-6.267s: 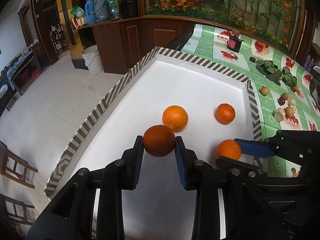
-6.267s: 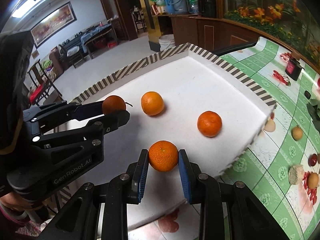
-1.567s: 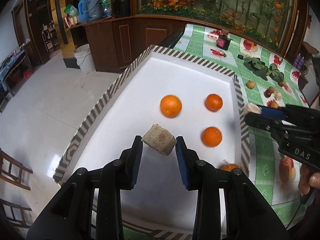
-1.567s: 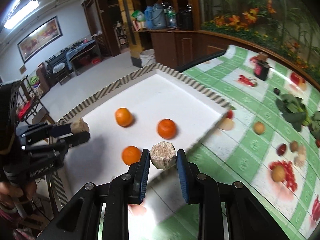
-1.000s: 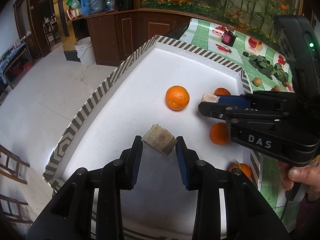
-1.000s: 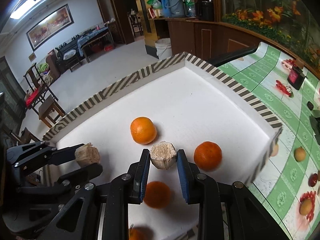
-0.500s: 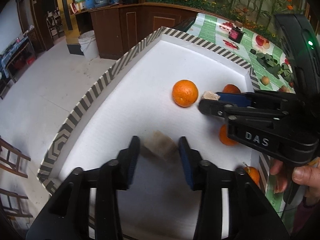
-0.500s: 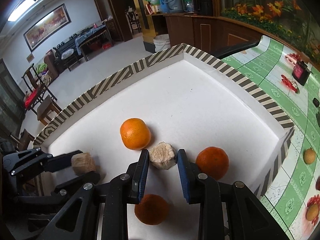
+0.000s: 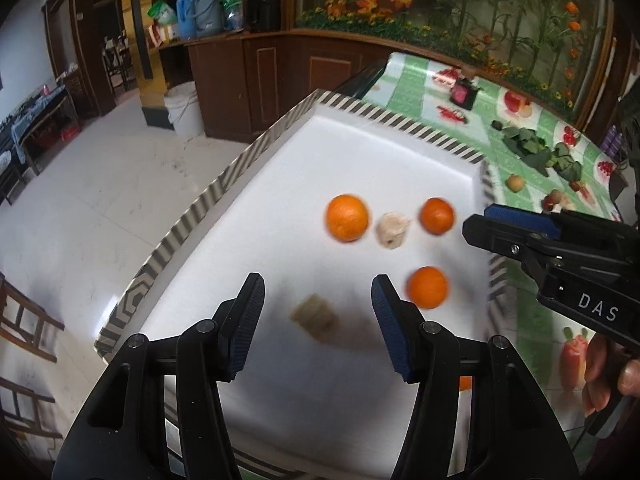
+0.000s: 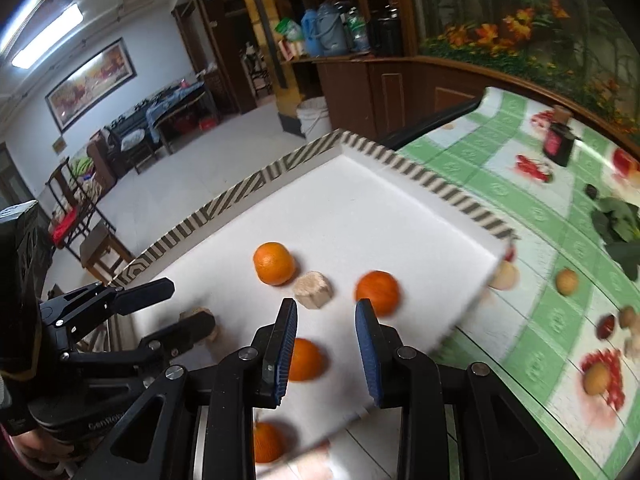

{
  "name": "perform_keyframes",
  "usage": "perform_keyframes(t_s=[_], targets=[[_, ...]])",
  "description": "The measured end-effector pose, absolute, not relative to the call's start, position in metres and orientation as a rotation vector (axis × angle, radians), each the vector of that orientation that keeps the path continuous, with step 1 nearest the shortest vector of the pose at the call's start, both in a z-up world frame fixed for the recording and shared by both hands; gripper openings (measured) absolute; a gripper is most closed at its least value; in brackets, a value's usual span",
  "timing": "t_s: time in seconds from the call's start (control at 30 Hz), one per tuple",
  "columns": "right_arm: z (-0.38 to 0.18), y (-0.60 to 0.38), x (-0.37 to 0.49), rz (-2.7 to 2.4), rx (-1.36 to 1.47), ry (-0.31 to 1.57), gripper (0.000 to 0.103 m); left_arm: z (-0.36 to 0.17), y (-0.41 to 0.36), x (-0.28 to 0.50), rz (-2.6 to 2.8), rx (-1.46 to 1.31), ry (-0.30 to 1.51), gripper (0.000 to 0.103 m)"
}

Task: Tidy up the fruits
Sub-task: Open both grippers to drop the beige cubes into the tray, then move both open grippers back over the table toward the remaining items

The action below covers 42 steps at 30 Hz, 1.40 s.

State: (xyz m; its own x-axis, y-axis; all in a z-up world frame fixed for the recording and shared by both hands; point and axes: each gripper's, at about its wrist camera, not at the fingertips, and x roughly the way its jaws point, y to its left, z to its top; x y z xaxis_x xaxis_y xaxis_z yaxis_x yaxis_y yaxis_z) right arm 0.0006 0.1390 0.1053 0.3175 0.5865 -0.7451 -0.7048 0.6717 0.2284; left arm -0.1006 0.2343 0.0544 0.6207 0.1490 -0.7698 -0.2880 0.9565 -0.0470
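While jaws part, "DAS" point(image 9: 598, 313) lettering, right hand-held gripper point(image 9: 486, 222)

Oranges point(image 9: 347, 218), tan chunks point(image 9: 316, 316) on tray point(image 9: 192, 216)

Lots going on in the background: a white bucket point(image 9: 183, 108) sits on the pale tiled floor point(image 9: 80, 200) at the far left, up against the dark wooden cabinets point(image 9: 272, 76). Blue jugs point(image 9: 200, 14) sit on top of those. The desk has a green checked cloth point(image 10: 520, 216) with leafy greens point(image 9: 540, 152) on its far right. A framed painting point(image 10: 92, 82) hangs on the far wall.
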Motion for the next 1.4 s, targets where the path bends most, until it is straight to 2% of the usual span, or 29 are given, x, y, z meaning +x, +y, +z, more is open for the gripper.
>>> perform_keyframes(t_s=[0.47, 0.9, 1.4], targets=[[0.114, 0.060, -0.010, 0.691, -0.088, 0.875, 0.029, 0.074, 0.156, -0.089, 0.141, -0.119, 0.807, 0.056], [0.112, 0.000, -0.016, 0.599, -0.039, 0.874, 0.029, 0.074, 0.113, -0.080, 0.073, -0.086, 0.818, 0.056], [0.083, -0.082, 0.014, 0.432, -0.029, 0.947, 0.029, 0.062, 0.067, -0.045, -0.048, -0.093, 0.881, 0.056]])
